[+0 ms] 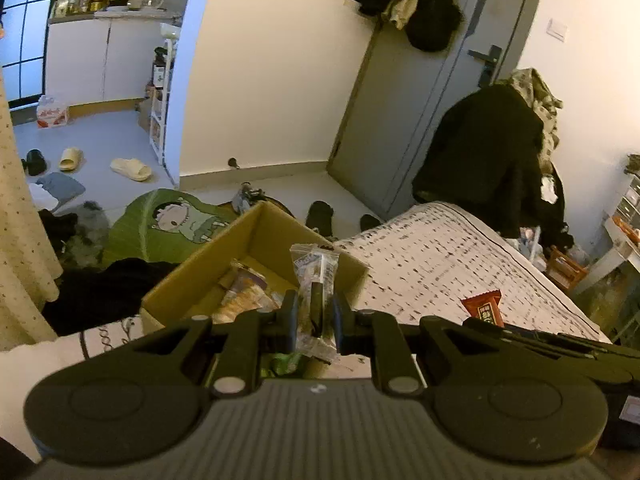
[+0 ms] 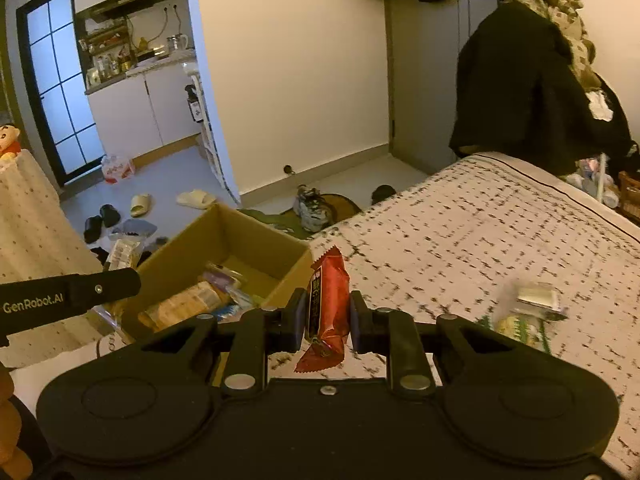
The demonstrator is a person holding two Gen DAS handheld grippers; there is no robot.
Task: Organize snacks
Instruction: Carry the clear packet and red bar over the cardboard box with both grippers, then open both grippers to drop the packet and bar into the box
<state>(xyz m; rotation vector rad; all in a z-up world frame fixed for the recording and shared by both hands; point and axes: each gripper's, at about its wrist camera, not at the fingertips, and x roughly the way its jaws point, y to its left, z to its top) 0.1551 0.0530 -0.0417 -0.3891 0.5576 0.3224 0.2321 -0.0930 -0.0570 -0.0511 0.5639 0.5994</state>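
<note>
gripping a clear snack packet (image 1: 315, 300) in left fingers (image 1: 289, 320), red snack packet (image 2: 326, 312) in right fingers (image 2: 298, 316), near cardboard box (image 2: 256, 236)

A blurred snack pack (image 2: 528, 312) lies on the bed's (image 2: 480, 232) right side, its label unreadable. The print on the clear packet (image 1: 316, 292) is too small to make out. The cardboard box's (image 2: 224, 240) near wall hides behind the tongs' bodies.

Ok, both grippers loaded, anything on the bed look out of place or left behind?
One thing: a clear packet with green and pale contents lies alone on the patterned bedspread, apart from the open cardboard box where the other snacks sit. It is blurred, so I cannot tell what it is.
</note>
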